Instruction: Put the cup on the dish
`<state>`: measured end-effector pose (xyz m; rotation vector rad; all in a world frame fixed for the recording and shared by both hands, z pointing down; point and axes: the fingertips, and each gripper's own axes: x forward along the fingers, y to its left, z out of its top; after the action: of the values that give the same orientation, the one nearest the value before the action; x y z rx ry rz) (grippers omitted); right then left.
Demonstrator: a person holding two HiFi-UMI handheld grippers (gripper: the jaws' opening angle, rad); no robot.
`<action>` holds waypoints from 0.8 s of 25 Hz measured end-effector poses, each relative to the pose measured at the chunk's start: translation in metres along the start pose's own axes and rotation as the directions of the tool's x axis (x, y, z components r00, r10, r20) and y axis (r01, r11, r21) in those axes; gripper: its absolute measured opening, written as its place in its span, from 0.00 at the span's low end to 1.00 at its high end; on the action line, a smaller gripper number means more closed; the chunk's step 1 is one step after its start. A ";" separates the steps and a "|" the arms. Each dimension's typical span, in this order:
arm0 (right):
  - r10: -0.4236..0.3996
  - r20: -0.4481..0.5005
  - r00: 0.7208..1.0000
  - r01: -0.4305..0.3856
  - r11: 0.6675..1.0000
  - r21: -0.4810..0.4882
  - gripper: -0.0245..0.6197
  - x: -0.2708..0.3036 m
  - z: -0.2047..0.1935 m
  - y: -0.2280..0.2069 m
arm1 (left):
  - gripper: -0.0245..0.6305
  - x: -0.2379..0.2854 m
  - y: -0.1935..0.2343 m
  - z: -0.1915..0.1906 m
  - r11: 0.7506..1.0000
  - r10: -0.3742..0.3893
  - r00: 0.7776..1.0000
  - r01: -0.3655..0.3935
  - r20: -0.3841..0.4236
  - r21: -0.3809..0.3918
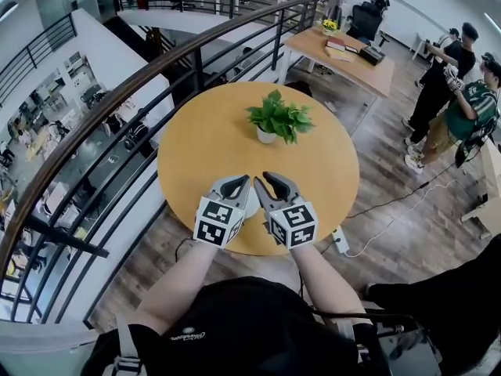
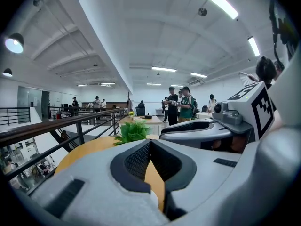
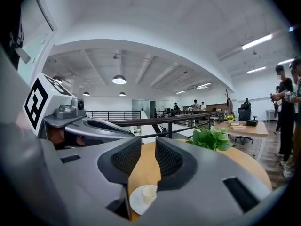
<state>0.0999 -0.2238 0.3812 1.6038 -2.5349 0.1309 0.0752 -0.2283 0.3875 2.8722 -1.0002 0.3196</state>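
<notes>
A small white cup (image 3: pixel 148 193) stands on a white dish (image 3: pixel 135 203) on the round wooden table (image 1: pixel 196 143), seen low between the jaws in the right gripper view. In the head view both are hidden under the grippers. My left gripper (image 1: pixel 241 181) (image 2: pixel 150 142) is shut with nothing in it. Beside it my right gripper (image 1: pixel 268 178) (image 3: pixel 148 142) is also shut and empty. Both are held side by side above the table's near part, pointing roughly level towards the plant, apart from the cup.
A potted green plant (image 1: pixel 275 120) stands at the table's middle. A dark metal railing (image 1: pixel 156 77) curves along the left, with a drop behind it. A second table with books (image 1: pixel 344 49) and several people (image 1: pixel 458 92) are at the far right.
</notes>
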 end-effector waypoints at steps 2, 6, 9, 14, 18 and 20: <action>0.003 -0.003 1.000 -0.003 1.000 0.005 0.19 -0.001 -0.001 0.002 | 0.03 -0.002 0.000 0.001 1.000 0.003 1.000 -0.003 0.002 0.001; 0.005 -0.001 1.000 -0.005 1.000 0.002 0.19 0.000 0.002 0.002 | 0.03 -0.003 0.002 0.002 1.000 0.008 1.000 -0.008 0.000 0.004; 0.009 -0.004 1.000 -0.009 1.000 0.003 0.19 0.001 -0.001 0.004 | 0.03 -0.002 0.003 0.000 1.000 0.012 1.000 -0.012 -0.010 0.006; 0.015 -0.011 1.000 -0.015 1.000 0.010 0.18 0.003 -0.004 0.007 | 0.03 -0.003 0.005 -0.005 1.000 0.017 1.000 -0.017 -0.023 0.000; 0.013 -0.018 1.000 -0.012 1.000 0.014 0.18 0.002 -0.006 0.006 | 0.03 -0.004 0.006 -0.009 1.000 0.020 0.999 -0.020 -0.032 -0.008; 0.011 -0.022 1.000 -0.011 1.000 0.018 0.18 0.003 -0.008 0.004 | 0.03 -0.002 0.007 -0.011 1.000 0.020 0.999 -0.021 -0.034 -0.011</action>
<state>0.0956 -0.2241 0.3896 1.5859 -2.5337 0.1712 0.0676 -0.2308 0.3973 2.8386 -1.0233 0.3611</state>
